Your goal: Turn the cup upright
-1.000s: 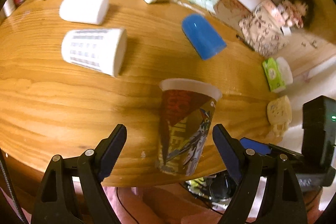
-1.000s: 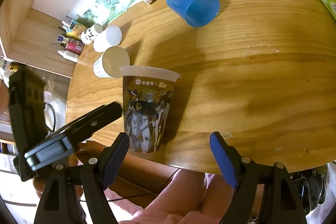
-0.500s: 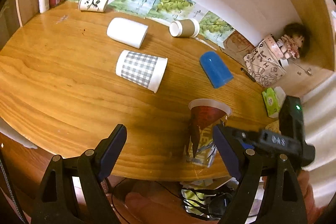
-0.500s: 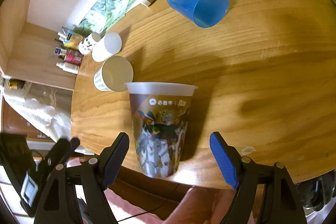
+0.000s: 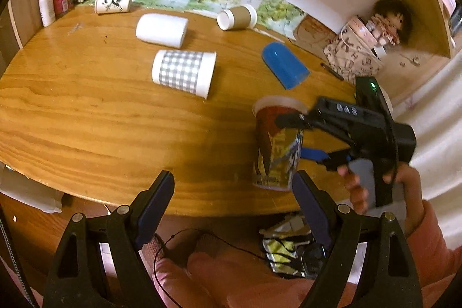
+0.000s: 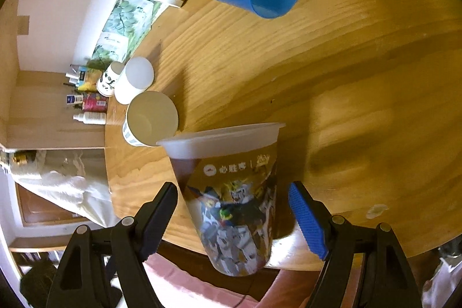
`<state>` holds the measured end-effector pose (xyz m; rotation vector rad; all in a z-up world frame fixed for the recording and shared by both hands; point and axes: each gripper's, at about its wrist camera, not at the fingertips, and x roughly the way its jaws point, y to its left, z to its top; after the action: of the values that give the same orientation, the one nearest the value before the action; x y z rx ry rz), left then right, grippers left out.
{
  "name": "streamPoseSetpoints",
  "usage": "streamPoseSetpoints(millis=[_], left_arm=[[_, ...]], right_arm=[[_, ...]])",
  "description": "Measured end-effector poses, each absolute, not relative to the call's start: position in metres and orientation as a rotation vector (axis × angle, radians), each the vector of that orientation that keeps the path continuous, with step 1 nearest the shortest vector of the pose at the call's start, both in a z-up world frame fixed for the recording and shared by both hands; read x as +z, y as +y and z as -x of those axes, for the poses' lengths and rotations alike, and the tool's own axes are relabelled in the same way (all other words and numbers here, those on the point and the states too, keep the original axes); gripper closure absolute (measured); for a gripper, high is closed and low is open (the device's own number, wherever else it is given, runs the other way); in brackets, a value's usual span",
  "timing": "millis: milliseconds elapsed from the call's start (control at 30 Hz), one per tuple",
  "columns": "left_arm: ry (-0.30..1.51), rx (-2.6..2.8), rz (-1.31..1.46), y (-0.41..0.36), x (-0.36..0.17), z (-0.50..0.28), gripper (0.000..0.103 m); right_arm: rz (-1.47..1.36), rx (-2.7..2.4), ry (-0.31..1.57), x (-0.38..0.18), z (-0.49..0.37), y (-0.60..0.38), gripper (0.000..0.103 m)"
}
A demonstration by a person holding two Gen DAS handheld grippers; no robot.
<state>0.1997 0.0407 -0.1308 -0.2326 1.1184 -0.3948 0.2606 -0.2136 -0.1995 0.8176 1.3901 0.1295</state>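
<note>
A printed plastic cup (image 6: 231,195) with robot artwork stands upright, mouth up, at the near edge of the wooden table (image 6: 361,77). My right gripper (image 6: 232,207) is open with its jaws on either side of the cup, not pressing it. The cup also shows in the left wrist view (image 5: 275,143), with the right gripper (image 5: 306,134) around it. My left gripper (image 5: 234,198) is open and empty, pulled back beyond the table's near edge, left of the cup.
Several cups lie on their sides: a blue one (image 5: 284,68), a checked one (image 5: 184,72), a white one (image 5: 161,29), a brown-sleeved one (image 5: 236,17), a panda one (image 5: 112,0). Bottles (image 5: 57,2) stand far left. A doll and bag (image 5: 363,48) sit far right.
My left gripper has drawn back and away from the printed cup. My right gripper has moved in so the cup now stands between its open jaws.
</note>
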Motion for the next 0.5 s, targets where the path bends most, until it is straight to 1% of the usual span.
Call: streamPoseSetpoints(millis=[500], left_arm=[[1.175, -0.488, 0.166, 0.046, -0.131, -0.198, 0.017]], right_arm=[[-0.833, 0.068, 1.414, -0.21, -0.273, -0.196, 0.022]])
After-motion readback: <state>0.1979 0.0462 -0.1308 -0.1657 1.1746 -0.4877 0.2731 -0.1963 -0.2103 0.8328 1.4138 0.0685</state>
